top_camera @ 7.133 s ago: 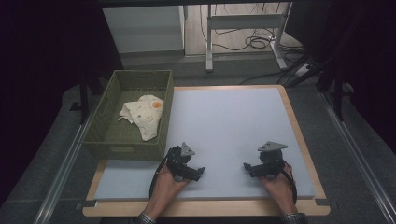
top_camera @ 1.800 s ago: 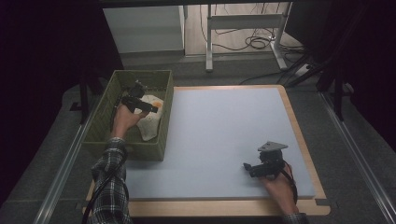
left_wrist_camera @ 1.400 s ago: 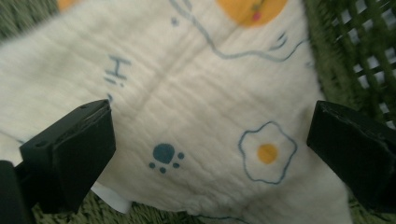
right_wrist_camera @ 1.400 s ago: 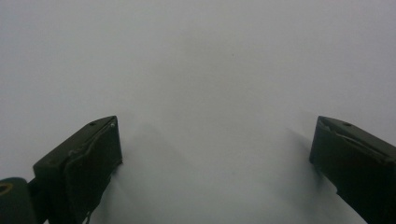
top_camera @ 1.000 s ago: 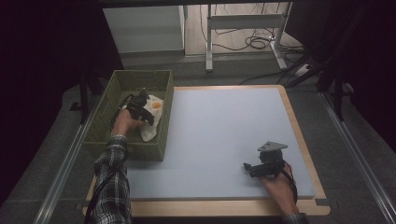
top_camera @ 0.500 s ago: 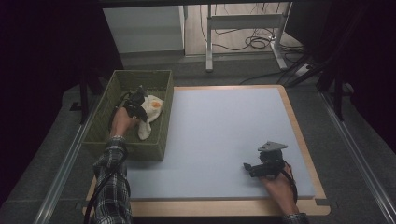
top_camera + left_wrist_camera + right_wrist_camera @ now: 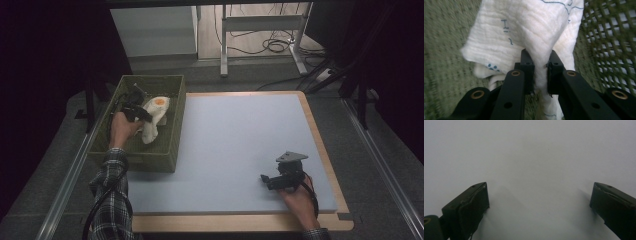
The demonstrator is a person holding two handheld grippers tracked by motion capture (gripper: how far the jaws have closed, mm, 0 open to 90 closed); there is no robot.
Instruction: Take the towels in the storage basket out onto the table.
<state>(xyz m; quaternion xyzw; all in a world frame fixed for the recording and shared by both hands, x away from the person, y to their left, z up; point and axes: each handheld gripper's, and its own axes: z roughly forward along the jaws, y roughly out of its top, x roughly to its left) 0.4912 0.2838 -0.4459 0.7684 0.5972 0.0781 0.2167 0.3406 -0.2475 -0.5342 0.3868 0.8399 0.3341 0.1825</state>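
Cloth: one white cloth (image 7: 534, 27) (image 7: 154, 116), pinched in a fold and hung lengthwise above the basket floor.
Left tongs: (image 7: 538, 58) closed on that fold; the cloth is seen straight ahead of them.
Basket: one green basket (image 7: 172, 135), set on the desk's left edge.
Right tongs: (image 7: 537, 195) held wide apart, nothing gripped, rested on the desk (image 7: 235, 140), well apart from the cloth.
Nearer hand: left.

1. On my high view the pale blue mat (image 7: 235, 145) is evenly lit from above, while the room around it sinks into near black.
2. Floor beyond the table looks brighter.
3. My left gripper view is sharp on the white cloth (image 7: 529, 32); the basket mesh (image 7: 609, 42) at the right edge is soft and blurred.
4. My right gripper view is hazy grey, with faint shadows beside both jaws.
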